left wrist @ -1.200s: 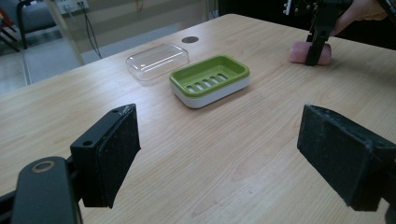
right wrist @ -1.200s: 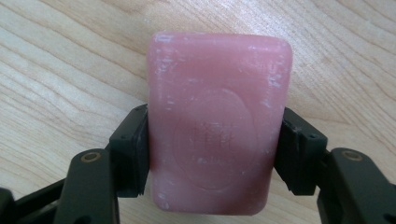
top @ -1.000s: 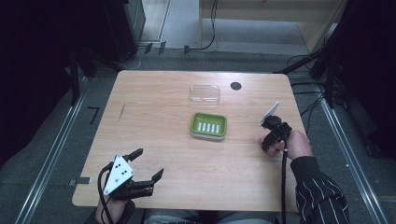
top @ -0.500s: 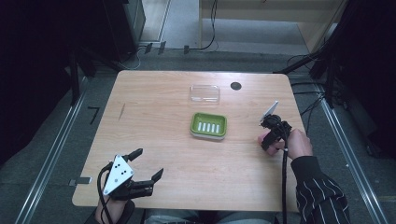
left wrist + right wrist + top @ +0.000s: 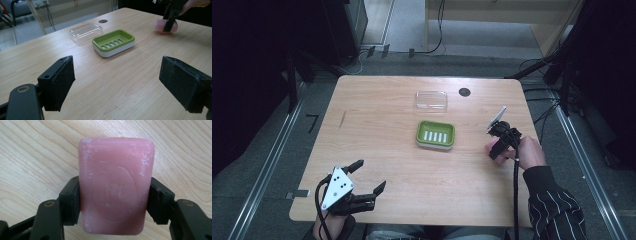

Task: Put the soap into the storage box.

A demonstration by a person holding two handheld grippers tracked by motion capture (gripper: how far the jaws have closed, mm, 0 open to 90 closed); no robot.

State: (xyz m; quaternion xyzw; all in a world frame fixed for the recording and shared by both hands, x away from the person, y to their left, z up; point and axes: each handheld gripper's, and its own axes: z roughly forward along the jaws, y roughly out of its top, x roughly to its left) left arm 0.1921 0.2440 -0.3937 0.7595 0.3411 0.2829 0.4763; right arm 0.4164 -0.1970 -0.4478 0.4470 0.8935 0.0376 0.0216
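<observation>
A pink bar of soap (image 5: 116,185) lies flat on the wooden table, and my right gripper (image 5: 115,200) is shut on its two long sides. In the high view that right gripper (image 5: 497,150) points down at the table's right side, with the soap (image 5: 490,146) just showing under it. The left gripper view has the soap (image 5: 160,25) far off at the upper right. A green soap dish (image 5: 435,134) with a slotted insert sits mid-table, left of the soap. My left gripper (image 5: 371,176) hovers near the front left edge, jaws wide apart and empty.
A clear plastic lid (image 5: 431,99) lies behind the dish, and a dark round hole (image 5: 464,92) marks the table beyond it. The person's striped sleeve (image 5: 552,210) comes in at the bottom right. Metal floor rails (image 5: 267,160) run along both sides of the table.
</observation>
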